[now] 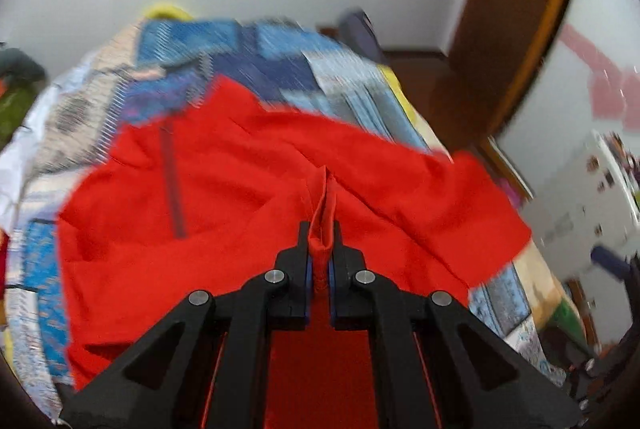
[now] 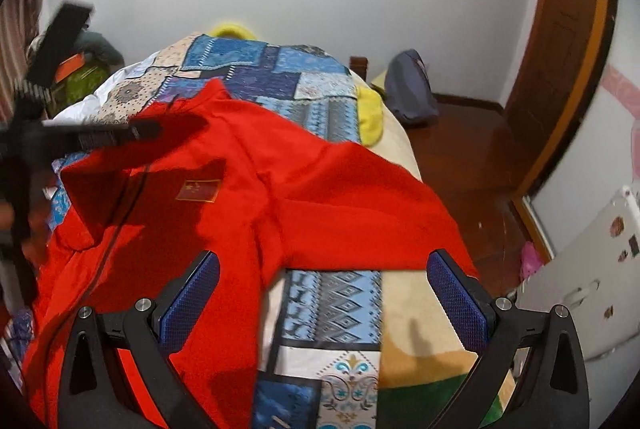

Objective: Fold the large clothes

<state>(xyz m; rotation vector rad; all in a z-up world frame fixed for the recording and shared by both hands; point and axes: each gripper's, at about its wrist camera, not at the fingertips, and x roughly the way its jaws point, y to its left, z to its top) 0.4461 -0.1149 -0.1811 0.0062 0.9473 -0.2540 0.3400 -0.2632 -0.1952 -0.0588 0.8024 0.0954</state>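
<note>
- A red jacket point(image 2: 248, 197) is spread on the patchwork blanket point(image 2: 332, 301) of a bed, with one sleeve laid out toward the right edge.
- A bunched fold of the red cloth is clamped between the fingers of the left gripper point(image 1: 320, 249).
- The right gripper point(image 2: 324, 293) is held with its fingers wide apart, above the blanket, with nothing between them.
- Only a thin fold is pinched, so it could slip out if it is pulled fast.
- With one corner lifted alone, the jacket may be dragged crooked and the fold may become uneven.
</note>
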